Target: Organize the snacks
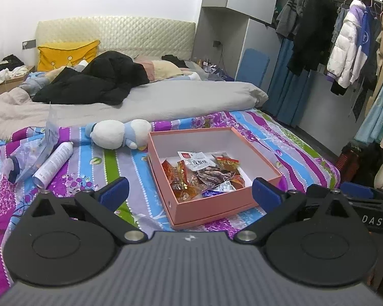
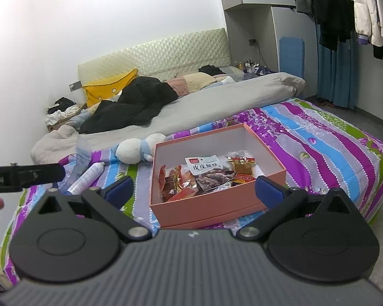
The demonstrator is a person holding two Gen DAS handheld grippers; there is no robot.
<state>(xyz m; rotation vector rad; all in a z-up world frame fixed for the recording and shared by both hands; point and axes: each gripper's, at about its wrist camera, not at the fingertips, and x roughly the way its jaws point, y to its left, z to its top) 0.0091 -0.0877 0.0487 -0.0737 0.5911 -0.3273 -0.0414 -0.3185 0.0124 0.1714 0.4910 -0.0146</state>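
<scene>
In the left wrist view the left gripper (image 1: pixel 190 191) fills the bottom of the frame with its 2 blue-padded fingers (image 1: pixel 115 191) spread wide apart and nothing between them. Just above it, in the center of the frame, a pink box (image 1: pixel 212 204) sits open on the striped bedspread (image 1: pixel 94 163), and the snack packets (image 1: pixel 204 172) lie piled inside it toward its near side, a white packet with dark print on top of red and orange ones. To the left of the box lie a white and blue plush toy (image 1: pixel 117 134), a white spray can (image 1: pixel 53 164) on its side and a clear plastic bag (image 1: pixel 47 137). In the right wrist view the right gripper (image 2: pixel 194 190) also has its fingers wide apart and empty, framing the box (image 2: pixel 217 209) and the snacks (image 2: pixel 206 176) at center frame. A gray duvet (image 2: pixel 217 99) and a black jacket (image 2: pixel 138 104) lie farther up the bed, with a yellow pillow (image 2: pixel 107 86) at upper left.
</scene>
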